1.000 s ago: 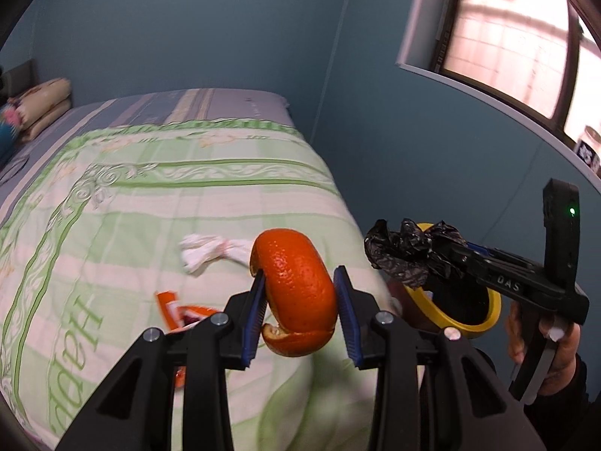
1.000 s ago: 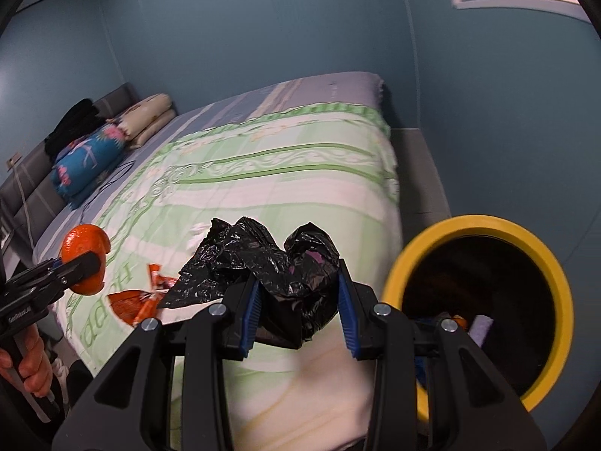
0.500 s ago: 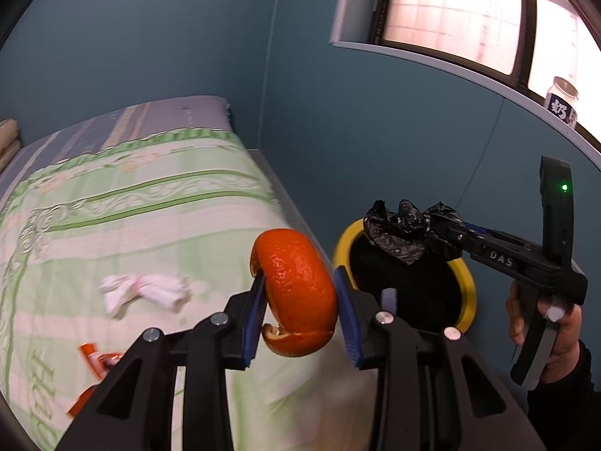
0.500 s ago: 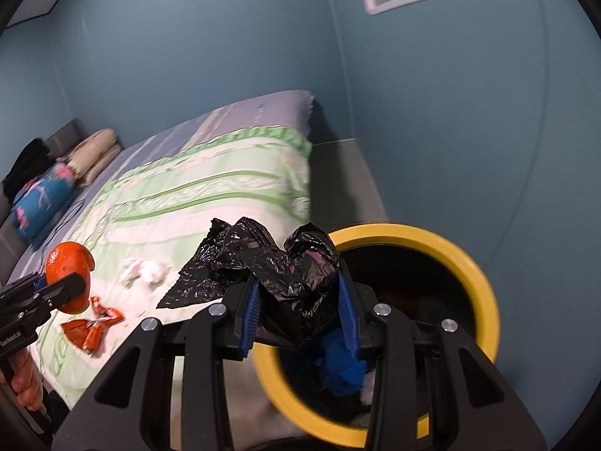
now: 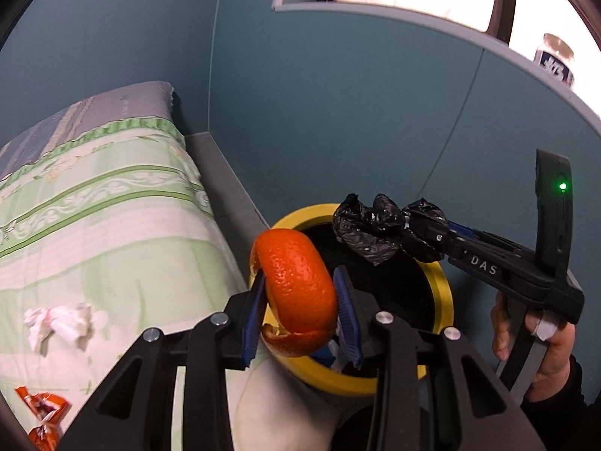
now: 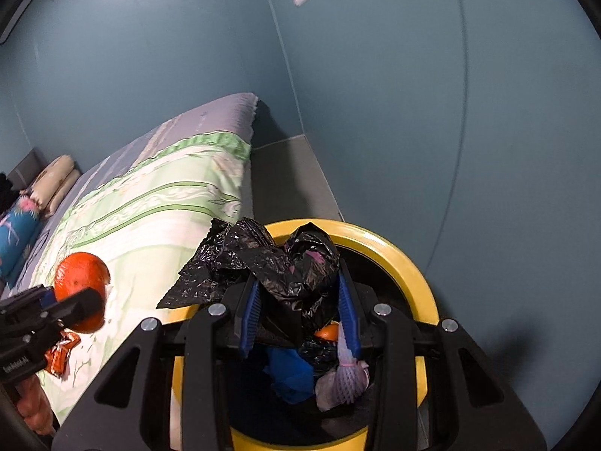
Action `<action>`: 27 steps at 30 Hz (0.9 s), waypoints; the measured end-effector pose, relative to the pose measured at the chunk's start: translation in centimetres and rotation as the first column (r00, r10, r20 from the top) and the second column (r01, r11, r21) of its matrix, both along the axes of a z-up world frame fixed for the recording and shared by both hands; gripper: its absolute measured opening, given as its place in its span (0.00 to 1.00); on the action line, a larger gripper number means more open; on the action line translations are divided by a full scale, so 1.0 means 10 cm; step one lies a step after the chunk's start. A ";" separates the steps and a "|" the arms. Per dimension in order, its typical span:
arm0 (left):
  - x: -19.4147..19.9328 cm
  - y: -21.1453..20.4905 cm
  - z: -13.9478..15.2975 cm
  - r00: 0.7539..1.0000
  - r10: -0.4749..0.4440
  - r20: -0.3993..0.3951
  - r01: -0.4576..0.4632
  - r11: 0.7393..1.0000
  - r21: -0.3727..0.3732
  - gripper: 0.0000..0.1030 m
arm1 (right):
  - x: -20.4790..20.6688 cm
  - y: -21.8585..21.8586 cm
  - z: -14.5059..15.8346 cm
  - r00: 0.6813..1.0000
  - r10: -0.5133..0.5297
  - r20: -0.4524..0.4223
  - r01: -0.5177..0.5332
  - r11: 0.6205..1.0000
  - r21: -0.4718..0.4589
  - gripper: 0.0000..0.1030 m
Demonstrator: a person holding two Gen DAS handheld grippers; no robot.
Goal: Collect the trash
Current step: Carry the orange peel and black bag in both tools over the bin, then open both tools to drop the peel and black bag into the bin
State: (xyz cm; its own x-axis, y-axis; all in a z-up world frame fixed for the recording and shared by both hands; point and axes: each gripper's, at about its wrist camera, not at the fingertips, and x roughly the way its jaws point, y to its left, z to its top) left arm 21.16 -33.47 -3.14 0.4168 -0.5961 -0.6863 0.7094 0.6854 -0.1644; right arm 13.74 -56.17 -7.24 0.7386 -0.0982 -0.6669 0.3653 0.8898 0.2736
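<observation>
My left gripper (image 5: 300, 310) is shut on a curled orange peel (image 5: 296, 293), held at the near left rim of a round yellow bin (image 5: 445, 300). My right gripper (image 6: 298, 310) is shut on a crumpled black plastic bag (image 6: 270, 263), which hangs over the open mouth of the bin (image 6: 409, 263). In the left wrist view the right gripper (image 5: 403, 235) reaches in from the right with the bag (image 5: 372, 231) above the bin. In the right wrist view the left gripper (image 6: 71, 300) and its peel (image 6: 80, 276) show at the left edge.
The bin stands between the bed (image 5: 94, 233) and a blue wall (image 5: 375, 112); blue, white and black scraps lie inside it (image 6: 289, 372). On the green bedspread lie a crumpled white tissue (image 5: 56, 325) and an orange wrapper (image 5: 43, 413). A jar (image 5: 556, 60) stands on the window sill.
Both grippers swung right, away from the bed and toward the bin. The black bag now hangs over the bin's mouth and the peel is at its rim. Both grips are unchanged.
</observation>
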 end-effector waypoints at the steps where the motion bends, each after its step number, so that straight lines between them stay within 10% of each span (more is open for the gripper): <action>1: 0.03 -0.05 -0.04 1.000 -0.005 -0.004 0.005 1.000 0.010 0.33 | 0.02 -0.01 -0.03 1.000 -0.005 -0.007 0.005 1.000 0.002 0.34; 11: 0.14 -0.48 -0.39 0.994 -0.045 -0.104 0.052 0.997 0.063 0.33 | 0.11 -0.18 -0.30 0.999 -0.032 -0.040 0.035 0.998 0.059 0.40; 27: 0.26 0.04 -0.35 0.991 0.074 -0.115 -0.072 0.997 0.023 0.67 | 0.01 -0.21 -0.15 0.999 -0.052 -0.001 0.052 0.997 0.064 0.59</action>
